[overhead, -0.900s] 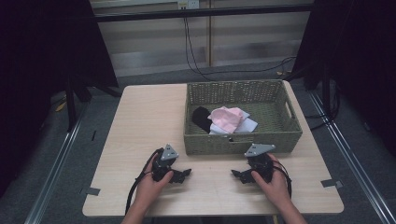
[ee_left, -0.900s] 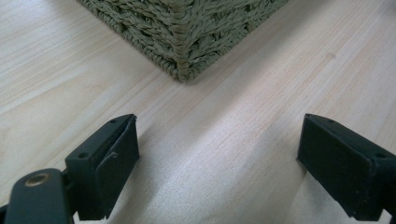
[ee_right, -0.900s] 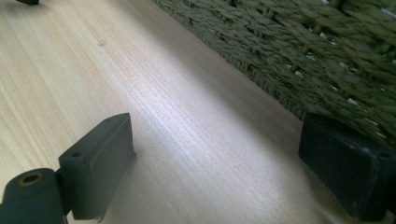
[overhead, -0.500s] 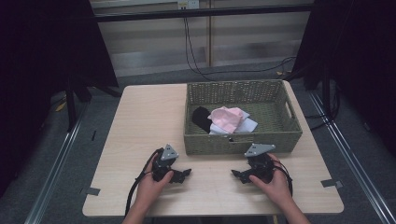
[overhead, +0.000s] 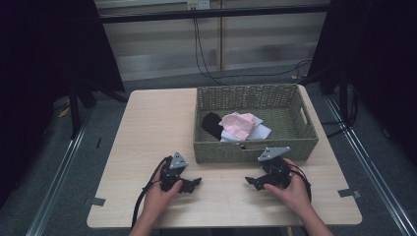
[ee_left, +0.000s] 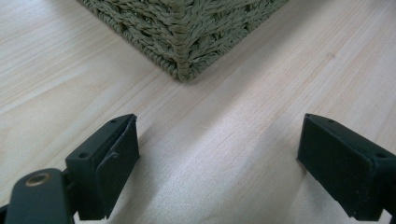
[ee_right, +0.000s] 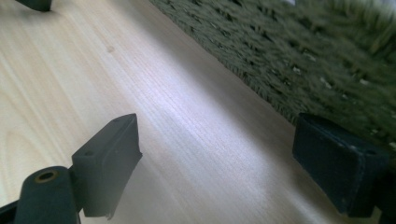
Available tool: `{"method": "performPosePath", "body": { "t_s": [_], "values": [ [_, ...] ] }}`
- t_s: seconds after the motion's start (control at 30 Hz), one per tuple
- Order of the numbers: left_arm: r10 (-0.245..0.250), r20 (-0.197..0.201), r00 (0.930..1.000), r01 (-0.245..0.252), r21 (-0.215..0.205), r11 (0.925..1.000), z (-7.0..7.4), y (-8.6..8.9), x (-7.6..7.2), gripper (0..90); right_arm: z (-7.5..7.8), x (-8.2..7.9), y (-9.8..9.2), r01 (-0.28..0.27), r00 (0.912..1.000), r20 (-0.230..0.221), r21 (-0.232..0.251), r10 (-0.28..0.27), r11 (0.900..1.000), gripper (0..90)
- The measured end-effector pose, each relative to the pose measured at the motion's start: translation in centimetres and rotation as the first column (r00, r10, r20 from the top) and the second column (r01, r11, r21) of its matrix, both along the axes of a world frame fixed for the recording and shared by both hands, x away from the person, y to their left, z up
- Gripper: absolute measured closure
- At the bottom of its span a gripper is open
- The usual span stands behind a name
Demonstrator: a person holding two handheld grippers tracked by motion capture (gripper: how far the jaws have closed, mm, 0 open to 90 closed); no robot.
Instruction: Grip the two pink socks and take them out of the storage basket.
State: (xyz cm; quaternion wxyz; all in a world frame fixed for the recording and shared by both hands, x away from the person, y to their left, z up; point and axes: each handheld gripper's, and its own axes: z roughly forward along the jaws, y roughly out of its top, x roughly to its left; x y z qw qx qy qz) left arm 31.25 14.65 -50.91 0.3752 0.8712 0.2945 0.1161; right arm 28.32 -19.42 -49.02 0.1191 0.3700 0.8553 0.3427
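Note:
A green woven basket [overhead: 255,150] stands on the wooden table [overhead: 157,123] at the back right. Inside it lie a pink cloth [overhead: 239,124], a black cloth [overhead: 212,125] and a white cloth [overhead: 259,132]. My left gripper [overhead: 194,183] rests on the table in front of the basket's near left corner [ee_left: 183,56], jaws open and empty [ee_left: 217,172]. My right gripper [overhead: 250,181] rests by the basket's front wall [ee_right: 299,51], jaws wide open with nothing between them [ee_right: 217,168]. Both grippers point toward each other.
Bare wood lies between the two grippers and over the table's left half. Black cables [overhead: 206,44] hang at the back wall. Dark curtains flank the table. Metal floor rails [overhead: 61,167] run along both sides.

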Motion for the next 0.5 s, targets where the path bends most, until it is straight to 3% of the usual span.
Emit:
{"method": "performPosePath", "body": {
  "t_s": [0.2, 0.47, 0.5],
  "values": [
    [0.000, -0.001, 1.0000, 0.000, -0.001, 1.0000, 0.0, 0.0, 0.0, 12.0, 2.0, -0.2, 0.2, -0.049, 0.9986, -0.020, -0.002, 0.049, 0.999, 16.2],
    [-0.001, 0.000, 1.0000, 0.001, 0.000, 1.0000, 0.0, 0.0, 0.0, 12.0, 4.1, -0.1, 0.0, -0.071, 0.9959, -0.056, 0.005, 0.071, 0.997, 18.4],
    [0.000, 0.000, 1.0000, 0.000, 0.000, 1.0000, 0.0, 0.0, 0.0, 12.0, 4.9, 0.0, -0.3, -0.078, 0.9955, -0.053, 0.001, 0.078, 0.997, 19.4]
  ]
}}
